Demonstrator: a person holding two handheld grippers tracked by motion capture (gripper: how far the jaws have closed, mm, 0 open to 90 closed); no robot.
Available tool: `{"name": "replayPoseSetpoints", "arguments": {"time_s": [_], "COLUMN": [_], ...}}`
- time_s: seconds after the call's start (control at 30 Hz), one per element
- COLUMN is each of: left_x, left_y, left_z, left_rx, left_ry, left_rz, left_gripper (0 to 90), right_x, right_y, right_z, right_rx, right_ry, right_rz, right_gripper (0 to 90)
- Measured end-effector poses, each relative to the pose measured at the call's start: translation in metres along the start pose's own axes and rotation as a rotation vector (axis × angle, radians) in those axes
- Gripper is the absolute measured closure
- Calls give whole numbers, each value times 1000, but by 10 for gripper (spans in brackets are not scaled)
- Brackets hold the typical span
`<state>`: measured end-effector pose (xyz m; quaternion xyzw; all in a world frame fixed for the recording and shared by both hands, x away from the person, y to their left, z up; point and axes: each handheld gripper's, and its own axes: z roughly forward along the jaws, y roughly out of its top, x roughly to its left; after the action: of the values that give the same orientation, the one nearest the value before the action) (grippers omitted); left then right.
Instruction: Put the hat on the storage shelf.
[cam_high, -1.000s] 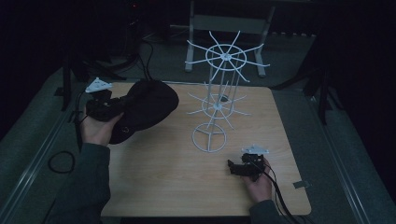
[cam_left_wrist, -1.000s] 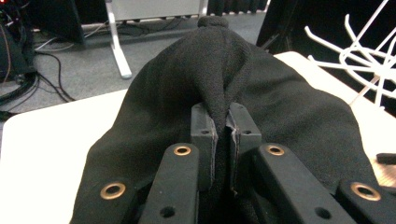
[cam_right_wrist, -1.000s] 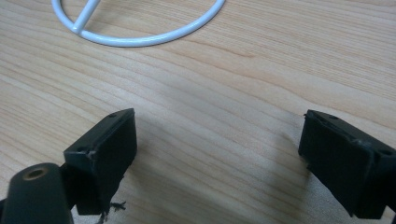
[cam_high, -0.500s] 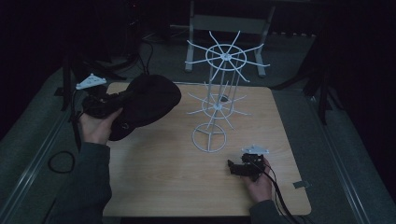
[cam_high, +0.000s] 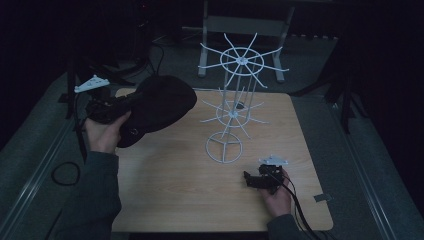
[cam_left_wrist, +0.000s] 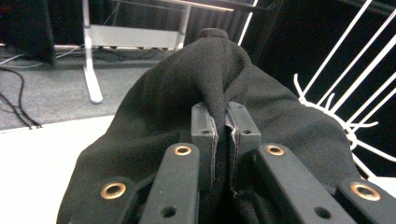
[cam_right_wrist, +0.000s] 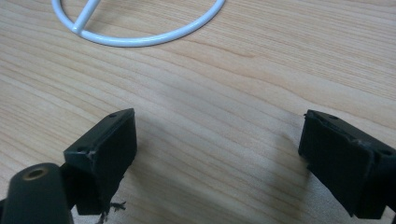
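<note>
A black fleece hat (cam_high: 157, 107) hangs in the air over the table's left back corner, pinched at its edge by my left gripper (cam_high: 112, 107). In the left gripper view the jaws are shut on a fold of the hat (cam_left_wrist: 224, 88), and the gripper (cam_left_wrist: 220, 133) points toward the rack's arms (cam_left_wrist: 336, 112). A white wire hat rack (cam_high: 234, 107) with two tiers of spokes stands at the table's middle. My right gripper (cam_high: 252, 180) rests low near the front right of the table, jaws wide open with bare wood between them (cam_right_wrist: 217, 154).
The rack's round base ring (cam_right_wrist: 140, 35) lies just ahead of the right gripper. The wooden table (cam_high: 165, 190) has rounded corners. A grey stand (cam_high: 245, 30) is on the floor behind, and cables (cam_high: 65, 172) lie on the floor at left.
My left gripper has lifted the hat slightly up and back to the left. The right gripper has stayed in place.
</note>
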<state>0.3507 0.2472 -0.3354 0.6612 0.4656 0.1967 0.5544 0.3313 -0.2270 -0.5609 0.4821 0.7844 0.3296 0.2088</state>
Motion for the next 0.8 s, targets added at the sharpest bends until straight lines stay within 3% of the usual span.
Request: {"name": "replayPoseSetpoints", "arguments": {"time_s": [0.43,0.8], "left_x": [-4,-10], "left_y": [7,14], "left_z": [-1,-6], "left_rx": [-56,-89], "left_ry": [-56,-96], "left_rz": [-41,-44], "left_gripper": [842,842], "right_x": [0,0], "right_y": [0,0], "right_z": [0,0], "right_rx": [0,0], "right_ry": [0,0], "right_rz": [0,0], "right_gripper": [111,111]}}
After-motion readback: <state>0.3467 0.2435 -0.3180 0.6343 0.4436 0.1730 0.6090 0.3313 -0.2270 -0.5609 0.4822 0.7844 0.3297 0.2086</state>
